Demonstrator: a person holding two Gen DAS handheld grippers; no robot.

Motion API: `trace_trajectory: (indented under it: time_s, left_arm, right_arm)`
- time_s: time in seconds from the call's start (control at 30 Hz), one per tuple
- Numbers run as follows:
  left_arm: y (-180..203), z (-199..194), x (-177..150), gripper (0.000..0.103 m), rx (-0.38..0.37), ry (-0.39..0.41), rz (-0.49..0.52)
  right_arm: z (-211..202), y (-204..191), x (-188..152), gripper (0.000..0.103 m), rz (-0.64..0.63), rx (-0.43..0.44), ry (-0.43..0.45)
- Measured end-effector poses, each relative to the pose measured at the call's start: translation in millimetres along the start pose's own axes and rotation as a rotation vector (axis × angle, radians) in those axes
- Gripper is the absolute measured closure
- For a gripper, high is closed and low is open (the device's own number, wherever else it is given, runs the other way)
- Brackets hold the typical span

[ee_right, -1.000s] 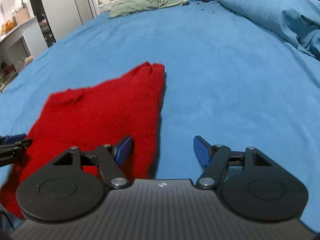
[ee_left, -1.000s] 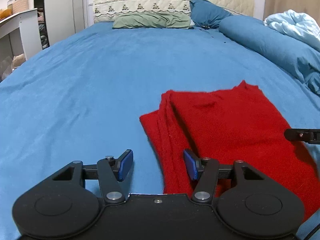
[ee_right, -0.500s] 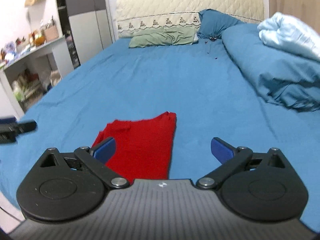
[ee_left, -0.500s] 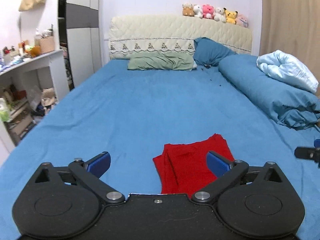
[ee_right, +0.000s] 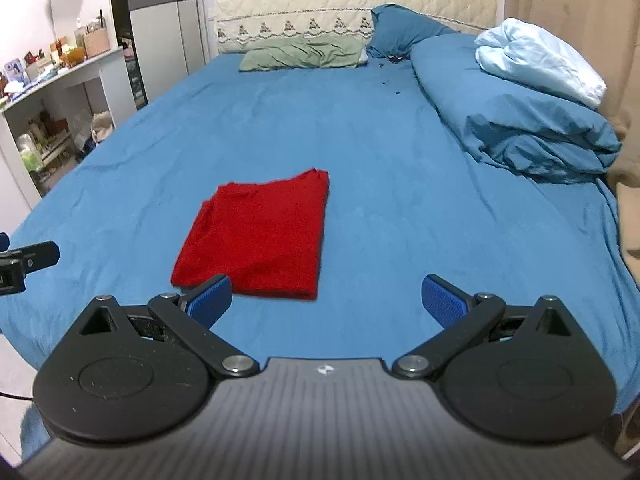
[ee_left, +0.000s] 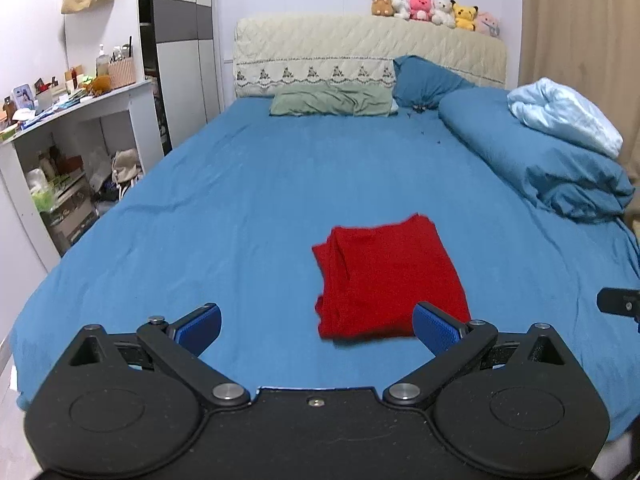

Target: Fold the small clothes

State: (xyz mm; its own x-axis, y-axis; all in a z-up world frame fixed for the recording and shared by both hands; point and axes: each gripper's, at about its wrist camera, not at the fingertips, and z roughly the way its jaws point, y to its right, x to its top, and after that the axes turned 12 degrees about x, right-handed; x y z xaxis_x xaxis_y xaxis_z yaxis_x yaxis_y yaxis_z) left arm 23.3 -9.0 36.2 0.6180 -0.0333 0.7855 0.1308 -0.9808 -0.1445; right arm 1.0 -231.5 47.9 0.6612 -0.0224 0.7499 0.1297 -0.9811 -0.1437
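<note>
The folded red garment [ee_left: 388,280] lies near the bed's [ee_left: 240,200] foot edge. Both the left claw [ee_left: 316,326] and right claw [ee_right: 326,300] gape wide, empty. A rolled blue duvet [ee_right: 520,124] lines the right edge.

Blue bed [ee_left: 280,184], quilted cream headboard [ee_left: 360,48], white shelf unit [ee_left: 80,120] at left.

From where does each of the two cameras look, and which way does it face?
Left wrist: on the left gripper, facing up the bed to the headboard; open blue fingers show.
Right wrist: on the right gripper, same direction, fingers open.
Shared: the folded red garment, green pillow, rolled duvet; each view catches the other gripper at its edge.
</note>
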Motion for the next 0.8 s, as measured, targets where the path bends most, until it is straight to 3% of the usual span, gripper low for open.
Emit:
trace_trajectory:
  time_s: [0.3, 0.8]
  left_arm:
    - [-1.8, -20.0, -27.3, 0.000, 0.005, 0.006, 0.013]
    - [5.6, -30.1, -29.1, 0.000, -0.012, 0.031, 0.013]
  right_arm:
    - [-9.5, -20.3, -36.2, 0.000, -0.012, -0.026, -0.040]
    - [-23.2, -30.0, -35.3, 0.000, -0.006, -0.013, -0.011]
